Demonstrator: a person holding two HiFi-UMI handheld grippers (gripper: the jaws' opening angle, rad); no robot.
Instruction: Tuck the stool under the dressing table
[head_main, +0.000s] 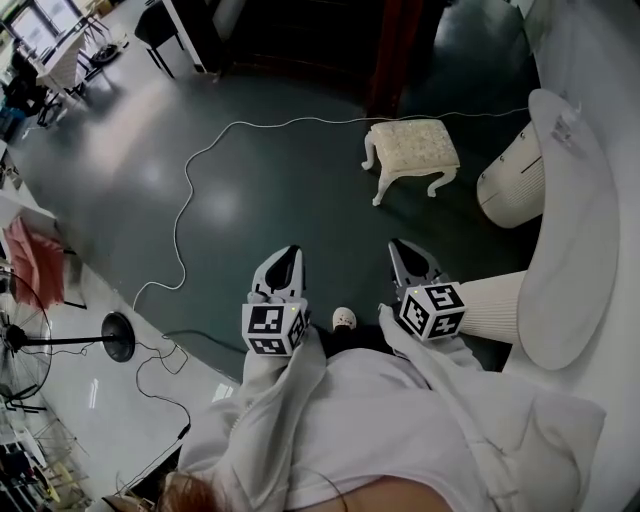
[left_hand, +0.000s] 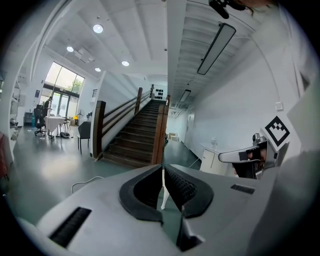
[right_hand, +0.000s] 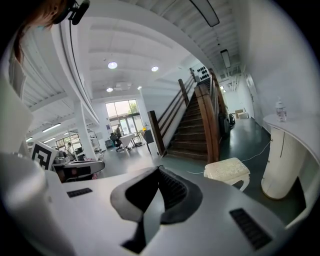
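**A:** Where is the stool?

**B:** The stool (head_main: 412, 148) stands upright on its curved white legs on the dark green floor (head_main: 280, 170). It is far ahead of both grippers and a little to the right. In the right gripper view the same stool (right_hand: 227, 170) sits just right of the jaws, its cream cushion on top.

**A:** And the dressing table?

**B:** The dressing table (head_main: 565, 250) is the white curved top running along the right side. A round white pedestal (head_main: 512, 180) stands under its far end. The stool is left of that pedestal, near it but not touching, and stands out in the open, not under the top. (A small bottle (right_hand: 281, 110) stands on the table top; only the right gripper view shows it.)

**A:** The tongs?

**B:** The left gripper (head_main: 288, 252) has its jaws pressed together with nothing held, and its own view shows only a thin slit between the black pads. The right gripper (head_main: 402, 246) is the same, jaws together and empty. Both are held near the person's body, side by side, pointing toward the far side and well apart from the stool.

**A:** Anything else about?

**B:** A white cable (head_main: 185, 200) snakes from the near left over to the far right, passing just beyond the stool. A standing fan (head_main: 118, 336) is at the near left, and a wooden staircase (left_hand: 137, 135) rises on the far side.
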